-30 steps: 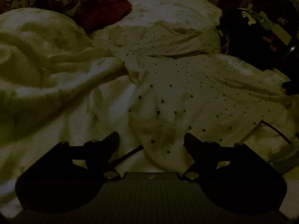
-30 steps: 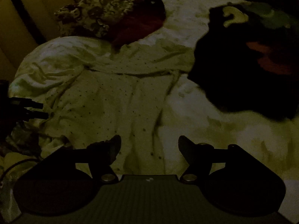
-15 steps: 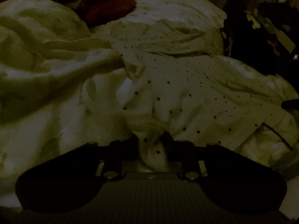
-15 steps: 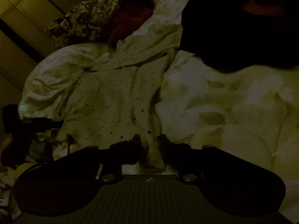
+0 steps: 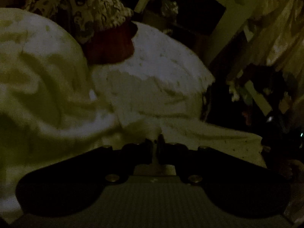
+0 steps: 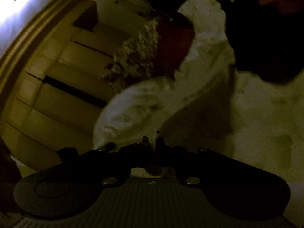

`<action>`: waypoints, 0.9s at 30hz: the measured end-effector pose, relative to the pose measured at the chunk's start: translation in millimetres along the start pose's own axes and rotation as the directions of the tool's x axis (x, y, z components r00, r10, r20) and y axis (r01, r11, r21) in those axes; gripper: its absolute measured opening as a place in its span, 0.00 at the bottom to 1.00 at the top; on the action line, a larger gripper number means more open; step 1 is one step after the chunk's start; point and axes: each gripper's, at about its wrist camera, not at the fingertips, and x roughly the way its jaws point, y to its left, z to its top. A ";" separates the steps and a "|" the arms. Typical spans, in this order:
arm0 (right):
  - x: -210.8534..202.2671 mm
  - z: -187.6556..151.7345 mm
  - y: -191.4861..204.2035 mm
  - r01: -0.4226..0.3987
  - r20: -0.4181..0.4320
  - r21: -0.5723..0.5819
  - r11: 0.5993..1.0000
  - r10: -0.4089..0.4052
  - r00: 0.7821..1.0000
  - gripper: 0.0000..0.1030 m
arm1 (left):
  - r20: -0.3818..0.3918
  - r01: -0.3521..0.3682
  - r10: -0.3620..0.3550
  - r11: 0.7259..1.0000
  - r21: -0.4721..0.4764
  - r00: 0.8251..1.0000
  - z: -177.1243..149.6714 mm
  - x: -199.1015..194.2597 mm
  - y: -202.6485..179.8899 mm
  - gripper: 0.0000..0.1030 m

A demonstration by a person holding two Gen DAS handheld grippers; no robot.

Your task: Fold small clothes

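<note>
The scene is very dark. A small white garment with dark dots [image 5: 205,133] lies on a pale bed sheet [image 5: 47,98]. My left gripper [image 5: 156,146] is shut on a pinch of the garment's near edge and holds it lifted. My right gripper [image 6: 153,144] is shut on another part of the dotted garment [image 6: 190,125], which stretches up and away from the fingers. The rest of the garment is blurred.
A patterned pillow [image 5: 85,9] and a red cloth [image 5: 112,45] lie at the head of the bed. A dark pile of clothes [image 6: 266,38] sits to the right. A slatted wooden headboard [image 6: 62,79] stands at the left in the right wrist view.
Both grippers went from open above the garment to shut on its near edge. Both have since lifted and tilted upward, pulling the cloth with them.
</note>
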 end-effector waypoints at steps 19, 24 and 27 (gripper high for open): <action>250.1 230.0 -50.7 0.564 0.209 -0.244 0.789 -0.525 0.825 0.16 | -0.198 -0.397 0.378 0.916 -0.064 0.904 180.6 308.6 119.5 0.05; 279.6 241.7 -96.8 0.630 0.198 -0.195 0.751 -0.599 0.776 0.18 | -0.244 -0.455 0.430 0.889 -0.054 0.869 178.7 340.7 131.5 0.57; 280.5 239.7 -107.5 0.634 0.211 -0.188 0.750 -0.599 0.772 0.36 | -0.223 -0.430 0.399 0.896 -0.112 0.889 180.7 340.4 134.8 0.61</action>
